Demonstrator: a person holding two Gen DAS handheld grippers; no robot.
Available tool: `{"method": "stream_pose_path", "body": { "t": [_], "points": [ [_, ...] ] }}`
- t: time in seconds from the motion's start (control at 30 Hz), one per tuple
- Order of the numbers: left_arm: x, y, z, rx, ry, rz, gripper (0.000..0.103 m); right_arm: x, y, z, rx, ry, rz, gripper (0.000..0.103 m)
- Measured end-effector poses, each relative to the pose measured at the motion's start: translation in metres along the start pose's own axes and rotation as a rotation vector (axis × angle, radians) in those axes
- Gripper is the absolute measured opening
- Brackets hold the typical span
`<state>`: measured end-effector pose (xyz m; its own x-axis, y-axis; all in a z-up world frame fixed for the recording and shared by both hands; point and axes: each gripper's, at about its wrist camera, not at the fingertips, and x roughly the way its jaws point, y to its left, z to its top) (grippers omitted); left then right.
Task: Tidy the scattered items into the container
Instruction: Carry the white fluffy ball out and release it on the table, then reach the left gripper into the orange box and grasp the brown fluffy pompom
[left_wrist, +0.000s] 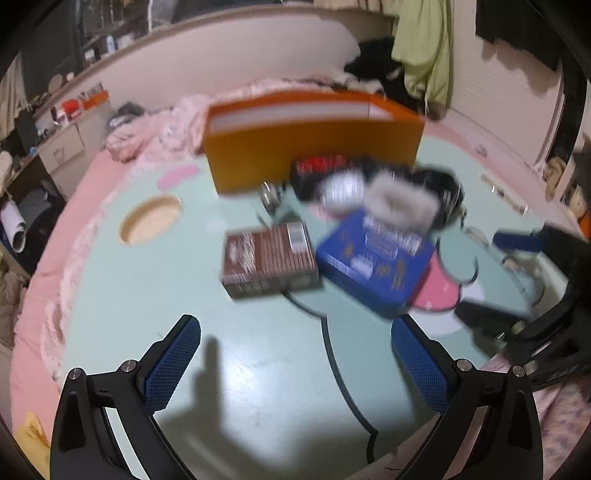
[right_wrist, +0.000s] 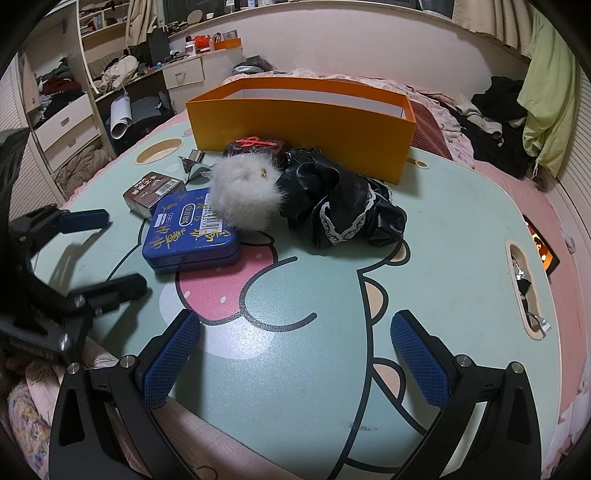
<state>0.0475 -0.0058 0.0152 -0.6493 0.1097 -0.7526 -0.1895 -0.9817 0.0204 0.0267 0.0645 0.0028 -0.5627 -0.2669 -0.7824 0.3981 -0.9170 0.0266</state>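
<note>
While the left wrist view is smeared by blur, the left gripper (left_wrist: 295, 365) is seen with its blue-padded jaws spread wide and nothing between them, held over bare mint-green tabletop (left_wrist: 155, 295). Ahead of it, a brown box (left_wrist: 267, 258) is laid flat, and just beside it on the right a blue tin (left_wrist: 373, 266) is set at an angle. On the tin's far corner a white fluffy ball (left_wrist: 399, 203) is resting, with a black garment (left_wrist: 443, 192) bunched behind it. An orange container (left_wrist: 314, 144) is stood at the far side of the table, open at the top. At the right edge, the other tool is caught as a dark shape.

Over to the right wrist view, and everything is sharp. The right gripper (right_wrist: 295, 354) is shown with its jaws fully parted, empty, above the cartoon print on the tabletop (right_wrist: 443, 229). The blue tin (right_wrist: 192, 236) is seen left of centre, the fluffy ball (right_wrist: 245, 195) overlapping its far right corner. The brown box (right_wrist: 153, 192) is tucked just behind the tin. The black garment (right_wrist: 343, 206), trimmed with white lace, is heaped right of the ball. A small dark item with red markings (right_wrist: 255, 146) is pressed against the orange container (right_wrist: 303, 125), which looks empty as far as can be seen. The left gripper (right_wrist: 99, 251) is glimpsed at the left edge, jaws apart.
</note>
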Motion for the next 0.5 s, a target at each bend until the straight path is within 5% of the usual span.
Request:
{"method": "stream_pose_path", "body": {
  "t": [0.13, 0.27, 0.33, 0.5],
  "points": [
    [-0.031, 0.009, 0.038, -0.037, -0.065, -0.053, 0.103, -0.007, 0.001, -0.002, 0.000, -0.001, 0.000, 0.103],
    [-0.039, 0.004, 0.098, -0.043, -0.055, -0.186, 0.098, -0.013, -0.001, -0.004, 0.000, -0.004, 0.002, 0.103],
    [-0.025, -0.005, 0.133, -0.037, 0.012, -0.289, 0.088, -0.013, -0.001, -0.004, 0.000, -0.004, 0.002, 0.103],
    [0.045, -0.021, 0.188, -0.116, 0.228, -0.365, 0.059, -0.013, -0.001, -0.004, 0.000, -0.005, 0.003, 0.103]
  ]
}}
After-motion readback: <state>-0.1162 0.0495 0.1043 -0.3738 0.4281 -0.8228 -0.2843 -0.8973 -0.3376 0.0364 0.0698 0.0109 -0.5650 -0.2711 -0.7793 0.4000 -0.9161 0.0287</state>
